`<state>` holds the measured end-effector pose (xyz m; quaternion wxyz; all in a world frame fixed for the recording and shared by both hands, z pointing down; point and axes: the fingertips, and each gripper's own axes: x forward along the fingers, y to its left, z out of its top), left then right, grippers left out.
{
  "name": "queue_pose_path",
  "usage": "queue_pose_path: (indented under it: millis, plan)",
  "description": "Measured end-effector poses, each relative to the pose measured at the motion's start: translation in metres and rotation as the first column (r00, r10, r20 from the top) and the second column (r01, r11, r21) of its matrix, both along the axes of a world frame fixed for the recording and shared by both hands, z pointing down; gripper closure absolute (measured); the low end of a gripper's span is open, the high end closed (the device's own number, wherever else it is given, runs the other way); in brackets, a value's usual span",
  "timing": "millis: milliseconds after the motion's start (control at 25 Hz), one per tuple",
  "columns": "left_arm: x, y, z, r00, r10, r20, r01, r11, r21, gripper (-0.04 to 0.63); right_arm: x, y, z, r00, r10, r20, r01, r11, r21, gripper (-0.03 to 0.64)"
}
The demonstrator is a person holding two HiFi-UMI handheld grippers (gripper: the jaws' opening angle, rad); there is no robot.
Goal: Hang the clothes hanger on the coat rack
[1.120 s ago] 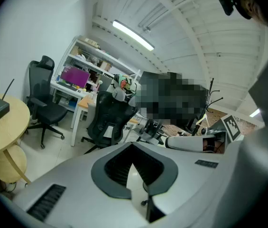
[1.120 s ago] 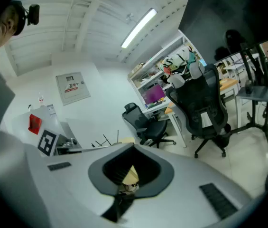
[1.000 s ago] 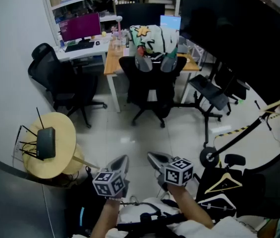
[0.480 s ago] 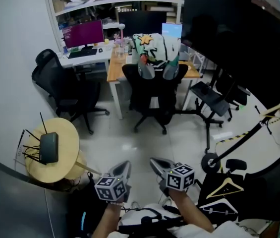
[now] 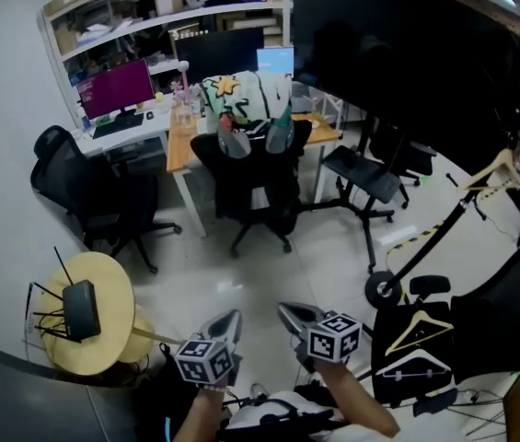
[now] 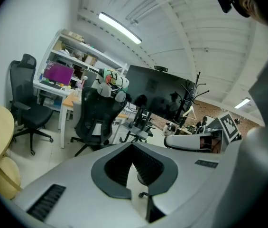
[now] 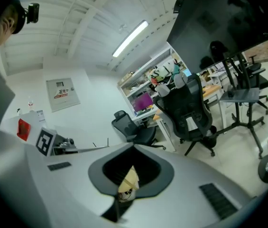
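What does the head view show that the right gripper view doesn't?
Only the head view: a wooden hanger and a white hanger lying at the lower right. Only the right gripper view: the ceiling light, the wall notice and the right gripper with its jaws shut and empty. Both: the purple monitor and the black chair draped with clothes.

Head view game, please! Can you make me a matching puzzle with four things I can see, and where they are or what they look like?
Things:
1 router
2 monitor
3 wooden hanger
4 right tool

Clues:
A shut
B on the round table
C glowing purple
D next to a white hanger

Pairs: 1-B, 2-C, 3-D, 4-A
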<state>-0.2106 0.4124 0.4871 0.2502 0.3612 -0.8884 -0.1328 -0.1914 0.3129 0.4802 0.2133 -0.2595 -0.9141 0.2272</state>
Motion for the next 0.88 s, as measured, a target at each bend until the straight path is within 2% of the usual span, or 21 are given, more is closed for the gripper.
queue_pose_path:
  millis: [160, 360, 680, 880]
  plan:
    - [0.001, -0.036, -0.002, 0.994, 0.110, 0.003, -0.110, 0.994, 0.005, 0.597, 0.007, -0.026, 0.003, 0.996, 0.088, 0.002, -0.088, 0.996, 0.008, 0.611]
    - [0.014, -0.086, 0.003, 0.971, 0.239, -0.002, -0.239, 0.971, 0.002, 0.597, 0.022, -0.067, 0.011, 0.982, 0.191, 0.001, -0.191, 0.981, 0.021, 0.611]
    - [0.039, -0.156, 0.003, 0.942, 0.335, -0.007, -0.335, 0.942, 0.022, 0.597, 0.049, -0.129, 0.014, 0.960, 0.279, -0.005, -0.279, 0.960, 0.030, 0.611]
    - [0.061, -0.206, 0.010, 0.914, 0.404, -0.029, -0.403, 0.915, 0.023, 0.597, 0.067, -0.172, 0.018, 0.944, 0.330, -0.019, -0.329, 0.944, 0.029, 0.609]
